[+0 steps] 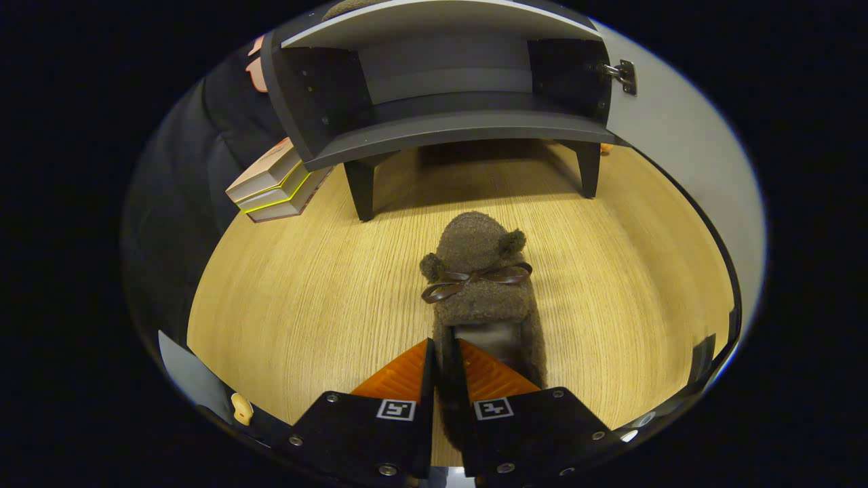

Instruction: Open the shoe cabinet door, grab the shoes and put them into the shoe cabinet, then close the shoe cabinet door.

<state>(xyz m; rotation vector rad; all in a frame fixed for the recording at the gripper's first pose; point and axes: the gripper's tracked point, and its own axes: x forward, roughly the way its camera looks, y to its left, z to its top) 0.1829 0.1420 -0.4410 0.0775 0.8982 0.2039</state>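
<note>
Gripper (pixel 446 352) pinching, seemingly, side wall of 1 furry slipper (pixel 483 285); 1 open cabinet (pixel 447 129) beyond; 3 books (pixel 274 186).

1. Lighting: even and moderately bright on the wooden floor (pixel 305 298); source overhead.
2. Shadows: soft, dark patch beneath the shoe cabinet (pixel 441 102); its interior is dim.
3. Glare: small highlights near the gripper (pixel 447 379) base.
4. Distortion: strong fisheye bending at the edges.
5. Focus: sharp centrally, softer at the rim.
</note>
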